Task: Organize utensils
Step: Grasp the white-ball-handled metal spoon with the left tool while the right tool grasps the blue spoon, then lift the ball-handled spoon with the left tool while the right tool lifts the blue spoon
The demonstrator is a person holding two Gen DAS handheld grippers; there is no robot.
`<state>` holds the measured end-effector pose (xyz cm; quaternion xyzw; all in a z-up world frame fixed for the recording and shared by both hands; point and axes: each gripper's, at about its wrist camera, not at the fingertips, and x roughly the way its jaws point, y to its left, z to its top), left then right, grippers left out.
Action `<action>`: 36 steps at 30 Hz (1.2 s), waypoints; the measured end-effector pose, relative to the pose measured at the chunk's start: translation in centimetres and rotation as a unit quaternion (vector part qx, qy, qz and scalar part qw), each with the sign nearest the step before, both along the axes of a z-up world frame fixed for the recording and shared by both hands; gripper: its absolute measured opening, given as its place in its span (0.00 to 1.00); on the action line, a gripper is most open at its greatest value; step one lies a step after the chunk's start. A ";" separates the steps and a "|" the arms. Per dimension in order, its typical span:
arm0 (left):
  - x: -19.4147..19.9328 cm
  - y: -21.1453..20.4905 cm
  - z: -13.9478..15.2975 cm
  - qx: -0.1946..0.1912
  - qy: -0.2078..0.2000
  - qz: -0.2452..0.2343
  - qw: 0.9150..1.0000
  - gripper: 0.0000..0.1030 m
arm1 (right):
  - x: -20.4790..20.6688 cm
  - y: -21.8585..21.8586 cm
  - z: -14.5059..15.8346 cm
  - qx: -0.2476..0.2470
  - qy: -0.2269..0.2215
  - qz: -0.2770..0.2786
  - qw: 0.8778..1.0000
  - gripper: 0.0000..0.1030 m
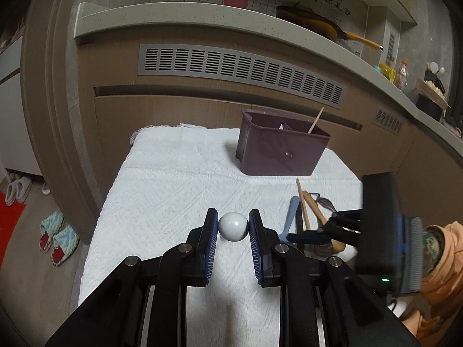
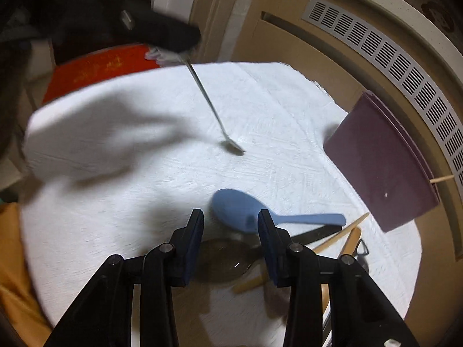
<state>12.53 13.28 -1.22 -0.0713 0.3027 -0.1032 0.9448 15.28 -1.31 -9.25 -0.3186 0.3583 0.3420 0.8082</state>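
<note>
Left gripper (image 1: 233, 227) clamped on the white round end of a metal spoon (image 2: 212, 107); the spoon's stem slants down, bowl tip at the white cloth (image 1: 173, 179) covering the table. Right gripper (image 2: 230, 225) open, nothing between its fingers, poised over the utensil pile: blue spoon (image 2: 246, 209), dark ladle (image 2: 222, 260), wooden chopsticks (image 2: 341, 235), wooden spoon (image 1: 318, 217). Maroon utensil holder (image 1: 277, 147) stands at the cloth's far side, one wooden stick (image 1: 316, 120) upright inside.
</note>
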 end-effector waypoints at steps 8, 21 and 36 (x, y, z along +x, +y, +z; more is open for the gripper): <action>-0.1 -1.0 0.8 0.004 -0.008 -0.012 1.000 0.22 | 1.7 -3.1 3.3 0.068 0.002 -0.057 0.996 0.11; -1.6 -6.2 3.8 0.023 -0.035 -0.070 0.997 0.22 | 0.3 -13.9 11.7 0.209 0.044 -0.180 0.960 0.03; -1.1 -9.7 8.6 0.015 -0.063 -0.092 0.994 0.22 | -0.8 -17.3 14.3 0.280 0.034 -0.216 0.935 0.03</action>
